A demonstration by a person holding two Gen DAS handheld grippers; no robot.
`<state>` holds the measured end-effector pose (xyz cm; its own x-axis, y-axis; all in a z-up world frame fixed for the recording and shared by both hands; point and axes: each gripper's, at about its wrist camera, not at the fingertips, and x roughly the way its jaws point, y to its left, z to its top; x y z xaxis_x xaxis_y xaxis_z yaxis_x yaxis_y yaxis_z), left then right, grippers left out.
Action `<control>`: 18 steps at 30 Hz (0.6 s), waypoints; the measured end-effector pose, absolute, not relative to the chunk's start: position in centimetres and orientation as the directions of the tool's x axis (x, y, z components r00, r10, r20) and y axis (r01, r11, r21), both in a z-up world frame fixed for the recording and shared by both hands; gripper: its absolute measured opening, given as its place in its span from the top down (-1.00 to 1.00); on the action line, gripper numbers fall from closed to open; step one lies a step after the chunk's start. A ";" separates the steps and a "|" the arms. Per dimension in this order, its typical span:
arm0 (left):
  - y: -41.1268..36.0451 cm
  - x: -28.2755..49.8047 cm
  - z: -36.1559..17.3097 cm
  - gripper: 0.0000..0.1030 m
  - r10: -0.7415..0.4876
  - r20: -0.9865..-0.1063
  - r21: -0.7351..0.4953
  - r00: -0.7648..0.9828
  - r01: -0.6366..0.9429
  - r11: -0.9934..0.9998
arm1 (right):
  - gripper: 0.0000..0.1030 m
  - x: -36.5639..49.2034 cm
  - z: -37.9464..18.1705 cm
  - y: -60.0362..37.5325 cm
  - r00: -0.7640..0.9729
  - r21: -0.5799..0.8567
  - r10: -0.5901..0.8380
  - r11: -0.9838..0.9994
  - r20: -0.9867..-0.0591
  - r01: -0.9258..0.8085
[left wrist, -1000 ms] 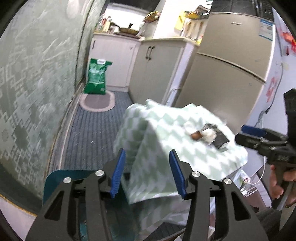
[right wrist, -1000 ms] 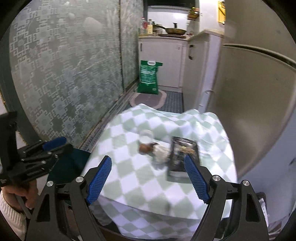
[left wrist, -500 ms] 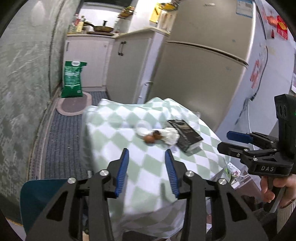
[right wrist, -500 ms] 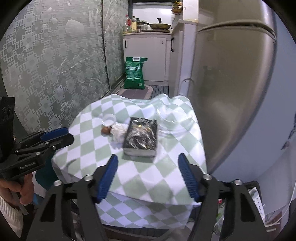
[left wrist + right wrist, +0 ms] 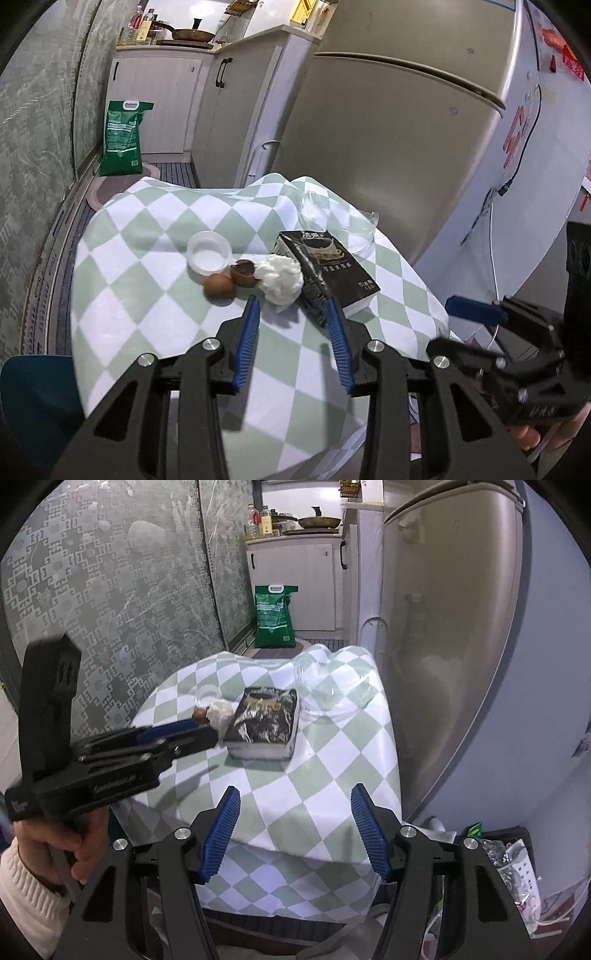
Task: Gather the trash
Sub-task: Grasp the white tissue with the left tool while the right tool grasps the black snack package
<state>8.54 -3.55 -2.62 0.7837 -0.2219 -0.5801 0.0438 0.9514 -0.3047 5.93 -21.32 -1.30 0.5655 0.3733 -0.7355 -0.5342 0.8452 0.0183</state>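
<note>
A: What do the tools look like?

B: The left gripper [image 5: 291, 314] and right gripper [image 5: 295, 805] are black plastic frames with cut-out holes, silver screws and ribbed blue pads [image 5: 221, 827].

A: And the person?

B: Bare skin on the left hand [image 5: 70, 845], with a white knitted sleeve [image 5: 26, 893] at the wrist.

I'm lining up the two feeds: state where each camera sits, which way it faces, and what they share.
Left wrist: on the left gripper, open, facing the crumpled tissue; the right gripper shows at right.
Right wrist: on the right gripper, open, above the table's near edge; the left hand shows.
Shared: black carton, checkered tablecloth, fridge.
</note>
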 end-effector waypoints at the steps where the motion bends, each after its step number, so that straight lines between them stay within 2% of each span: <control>1: -3.7 8.8 -2.7 0.24 -0.217 -0.584 -0.302 0.782 0.039 0.952 | -0.23 5.9 -1.4 -21.4 0.563 0.018 0.372 0.844 -0.738 -0.536; 13: -3.7 10.2 -3.0 0.27 -0.171 -0.606 -0.293 0.777 -0.017 0.956 | -0.23 6.1 -2.1 -21.9 0.543 0.047 0.395 0.837 -0.741 -0.546; 14: -3.7 10.3 -3.0 0.39 -0.171 -0.607 -0.292 0.777 -0.018 0.956 | -0.23 6.2 -2.1 -21.8 0.539 0.050 0.400 0.834 -0.741 -0.550; 15: -3.7 10.5 -3.1 0.63 -0.170 -0.614 -0.285 0.770 -0.015 0.959 | -0.23 6.2 -2.2 -21.6 0.537 0.051 0.402 0.832 -0.742 -0.553; 18: -3.8 10.5 -3.1 0.69 -0.166 -0.619 -0.270 0.768 -0.009 0.963 | -0.39 6.2 -2.2 -21.2 0.529 0.061 0.413 0.826 -0.741 -0.560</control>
<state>10.45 -3.82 -3.13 0.7678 -0.1662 -0.6188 -0.0093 0.9628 -0.2702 6.19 -21.19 -2.21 0.5290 0.4128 -0.7414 -0.5598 0.8264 0.0607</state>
